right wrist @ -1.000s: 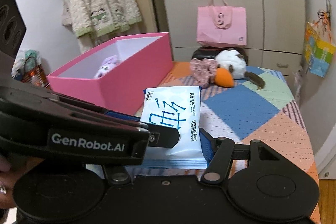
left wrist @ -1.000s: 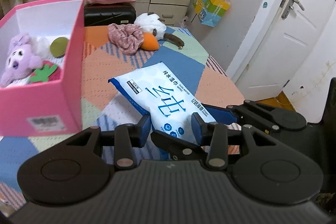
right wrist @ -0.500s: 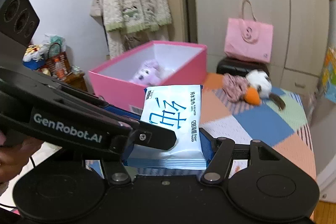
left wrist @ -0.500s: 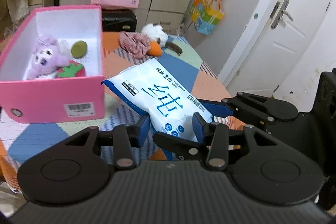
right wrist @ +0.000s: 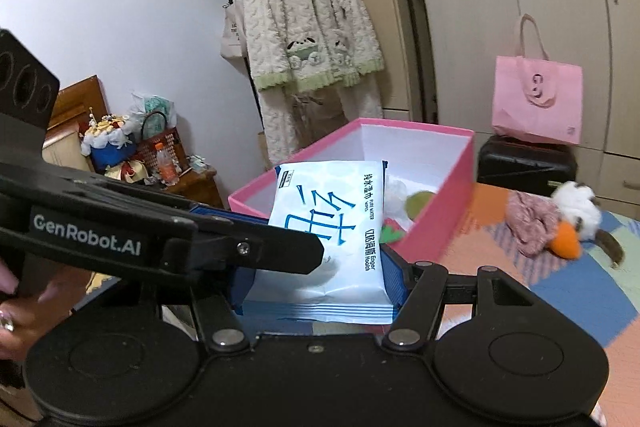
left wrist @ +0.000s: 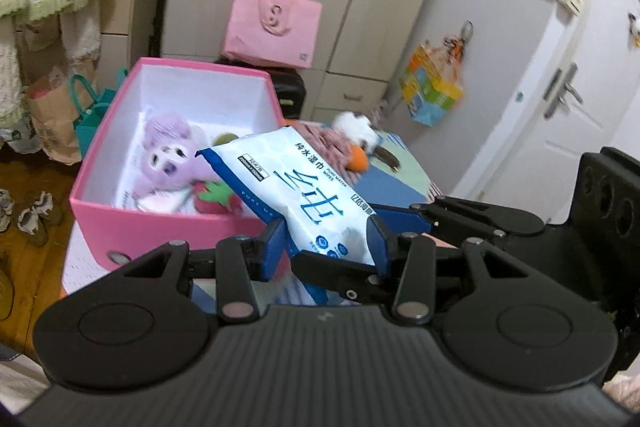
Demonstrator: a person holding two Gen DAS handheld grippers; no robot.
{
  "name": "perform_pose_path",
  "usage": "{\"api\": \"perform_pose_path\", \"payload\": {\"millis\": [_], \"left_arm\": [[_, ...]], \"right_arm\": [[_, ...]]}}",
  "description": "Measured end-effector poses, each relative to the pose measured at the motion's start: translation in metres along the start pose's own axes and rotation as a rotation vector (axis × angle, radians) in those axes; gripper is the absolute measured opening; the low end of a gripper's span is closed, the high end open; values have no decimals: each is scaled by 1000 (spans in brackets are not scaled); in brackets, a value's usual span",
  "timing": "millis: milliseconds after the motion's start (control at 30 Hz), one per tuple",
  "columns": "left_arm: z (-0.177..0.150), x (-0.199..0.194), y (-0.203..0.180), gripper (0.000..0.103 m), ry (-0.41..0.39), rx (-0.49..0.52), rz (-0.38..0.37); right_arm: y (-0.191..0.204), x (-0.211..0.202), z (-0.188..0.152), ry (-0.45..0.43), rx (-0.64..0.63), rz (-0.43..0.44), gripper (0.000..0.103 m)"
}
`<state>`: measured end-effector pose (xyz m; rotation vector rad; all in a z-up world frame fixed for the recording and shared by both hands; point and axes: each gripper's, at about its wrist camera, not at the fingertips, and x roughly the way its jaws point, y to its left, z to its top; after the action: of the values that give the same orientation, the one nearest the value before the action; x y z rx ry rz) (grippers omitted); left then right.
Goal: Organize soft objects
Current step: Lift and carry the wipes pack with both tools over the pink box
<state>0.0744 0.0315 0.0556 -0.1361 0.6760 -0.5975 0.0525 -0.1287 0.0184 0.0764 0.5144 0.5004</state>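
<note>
The patchwork-covered bench [right wrist: 576,291] sits lower in my views than a second ago; both my claws have risen and swung toward the pink box [left wrist: 172,231], which earlier stood off to the left of my left view and now fills the middle of it. I look down into it: a purple plush toy [left wrist: 168,155], a red strawberry toy [left wrist: 214,197] and a green round piece [left wrist: 224,138] lie on its white floor.

The wet wipes pack [left wrist: 304,195], which a second ago hung over the bench's blue and peach squares, now hangs above the box's near right corner, its far end over the box interior. In the right view the same pack [right wrist: 332,227] covers part of the box's near wall.

My left claw [left wrist: 326,247] is clenched on the pack's near end, one blue pad on each side. My right claw [right wrist: 320,283] grasps it too, pressing its two long edges; its grip looks unchanged. The left claw's arm crosses the right view in front of the pack.

The white plush bird [right wrist: 576,215] with the orange beak and the pink knitted cloth [right wrist: 528,223] lie on the bench where they were, well apart from the box. The pink tote bag [left wrist: 272,23] stays by the wardrobe.
</note>
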Motion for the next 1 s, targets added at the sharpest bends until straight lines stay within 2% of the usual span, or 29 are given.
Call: {"api": "perform_pose_path", "payload": {"millis": [267,500,867,1000], "left_arm": [[27,18,36,41,-48,-28,-1],[41,42,62,40,-52,-58,-2],[40,75,102,40,19,-113,10],[46,92,107,40,76,-95,35]], "right_arm": [[-11,41,23,-24,-27,46,68],[-30,74,39,-7,-62,81,68],[-31,124,54,134,-232,106,69],[-30,140,57,187,-300,97,69]]}}
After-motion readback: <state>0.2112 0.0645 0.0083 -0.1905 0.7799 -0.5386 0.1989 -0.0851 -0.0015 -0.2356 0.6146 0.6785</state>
